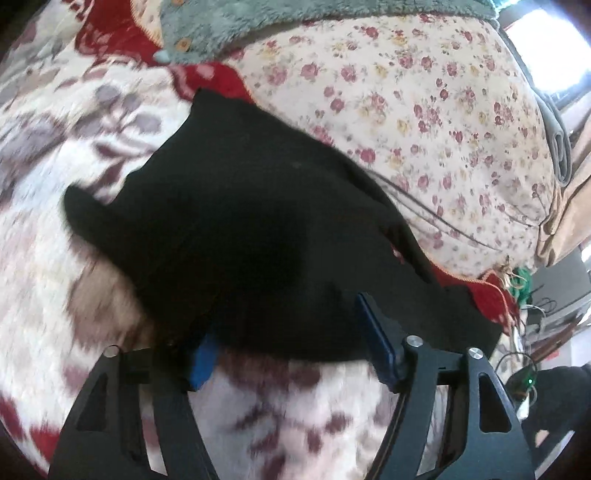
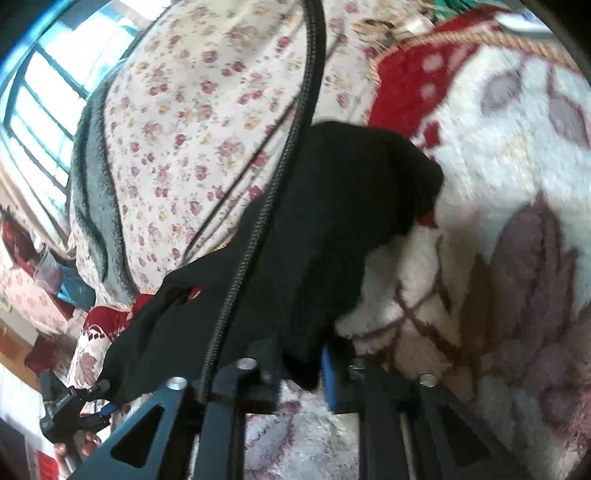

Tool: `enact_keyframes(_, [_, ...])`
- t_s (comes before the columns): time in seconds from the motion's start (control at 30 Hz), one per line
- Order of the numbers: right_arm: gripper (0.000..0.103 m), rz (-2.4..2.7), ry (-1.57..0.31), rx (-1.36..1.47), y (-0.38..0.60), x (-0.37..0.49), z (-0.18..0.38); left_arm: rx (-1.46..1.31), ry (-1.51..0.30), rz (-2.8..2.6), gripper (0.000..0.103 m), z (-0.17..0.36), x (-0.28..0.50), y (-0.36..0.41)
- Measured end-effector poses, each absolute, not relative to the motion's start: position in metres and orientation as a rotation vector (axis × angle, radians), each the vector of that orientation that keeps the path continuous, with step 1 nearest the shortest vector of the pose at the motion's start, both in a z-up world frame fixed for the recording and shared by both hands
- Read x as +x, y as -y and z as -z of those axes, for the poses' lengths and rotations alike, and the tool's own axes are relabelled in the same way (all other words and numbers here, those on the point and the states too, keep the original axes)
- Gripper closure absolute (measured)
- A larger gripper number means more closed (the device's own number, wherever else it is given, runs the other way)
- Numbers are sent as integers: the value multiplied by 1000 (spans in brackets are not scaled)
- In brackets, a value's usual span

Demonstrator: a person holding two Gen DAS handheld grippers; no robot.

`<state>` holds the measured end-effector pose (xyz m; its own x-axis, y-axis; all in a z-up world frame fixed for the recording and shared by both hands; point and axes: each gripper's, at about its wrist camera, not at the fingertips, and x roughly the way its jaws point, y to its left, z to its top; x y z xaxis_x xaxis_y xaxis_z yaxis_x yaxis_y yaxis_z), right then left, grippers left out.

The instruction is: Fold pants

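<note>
The black pants (image 1: 240, 221) lie bunched on a white, red and brown plush blanket (image 1: 74, 221). In the left wrist view my left gripper (image 1: 288, 347) is open, its blue pads (image 1: 376, 339) wide apart at the pants' near edge, the fabric draped over the gap. In the right wrist view the pants (image 2: 314, 240) hang in a lifted fold from my right gripper (image 2: 306, 365), which is shut on their edge beside a blue pad (image 2: 328, 373). The left gripper (image 2: 70, 402) shows at the lower left, by the pants' other end.
A floral quilt (image 1: 424, 129) with grey fleece lining (image 1: 295, 18) lies beyond the pants. A black braided cable (image 2: 280, 184) crosses the right wrist view over the pants. A bright window (image 2: 44, 92) is at the left. Clutter sits at the bed's edge (image 1: 535, 332).
</note>
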<state>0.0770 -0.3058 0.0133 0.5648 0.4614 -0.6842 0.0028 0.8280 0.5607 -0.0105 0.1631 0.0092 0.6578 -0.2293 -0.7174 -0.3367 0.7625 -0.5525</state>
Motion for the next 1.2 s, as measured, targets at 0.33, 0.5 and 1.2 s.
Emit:
enact_keyframes(0.33, [91, -357, -927, 634, 308, 95, -2, -652, -906, -75, 96, -7, 20, -160])
enact_keyframes(0.5, [94, -405, -840, 570, 293, 75, -32, -666, -835, -36, 99, -37, -2, -182])
enact_keyframes(1.2, [66, -452, -998, 768, 286, -46, -18, -552, -902, -205, 90, -38, -103, -253])
